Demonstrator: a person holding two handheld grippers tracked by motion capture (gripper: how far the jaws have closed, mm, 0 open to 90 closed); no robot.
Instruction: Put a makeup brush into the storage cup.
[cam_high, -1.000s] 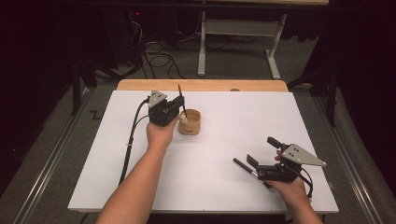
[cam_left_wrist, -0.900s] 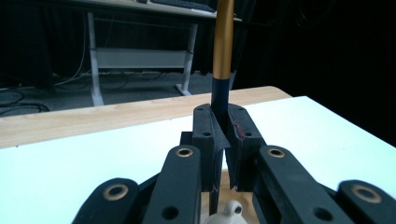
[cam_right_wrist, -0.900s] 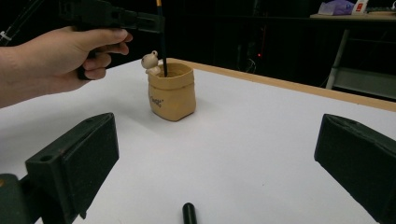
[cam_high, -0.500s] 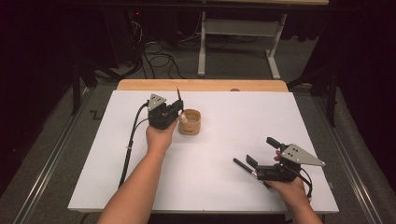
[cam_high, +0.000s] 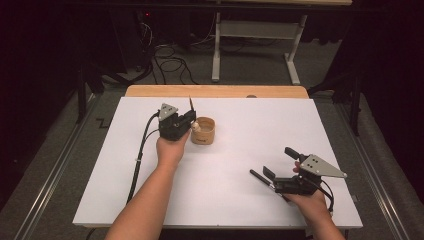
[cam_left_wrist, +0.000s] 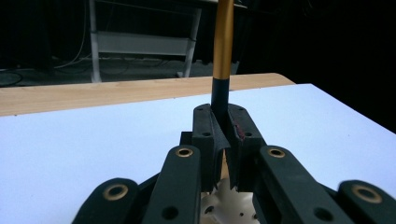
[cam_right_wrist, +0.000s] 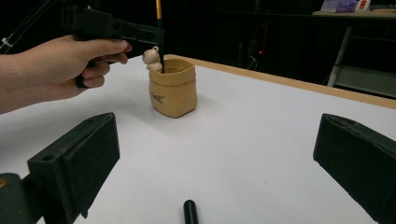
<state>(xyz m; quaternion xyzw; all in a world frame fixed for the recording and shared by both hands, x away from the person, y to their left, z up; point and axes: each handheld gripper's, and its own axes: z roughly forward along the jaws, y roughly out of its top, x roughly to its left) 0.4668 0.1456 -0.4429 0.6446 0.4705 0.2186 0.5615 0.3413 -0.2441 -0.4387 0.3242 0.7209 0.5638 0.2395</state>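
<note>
Jaws of the left gripper (cam_left_wrist: 223, 122) pinch an upright pen (cam_left_wrist: 222, 56) over the tan cup (cam_high: 203, 131) near the table's (cam_high: 320, 130) far edge. Right gripper (cam_high: 281, 166) jaws stand spread by the near right corner, a black pen (cam_right_wrist: 189, 212) between them.

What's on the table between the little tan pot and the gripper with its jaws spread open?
Mostly bare white table. In the right gripper view, only a small black pen lies just ahead of the right gripper, well short of the pot.

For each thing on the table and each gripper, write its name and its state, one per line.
left gripper: shut on the pen
pen: upright, held at the cup's near rim, by the bear figure
cup: upright, standing on the white table
right gripper: open, holding nothing
black pen: lying flat on the table by the right gripper
</note>
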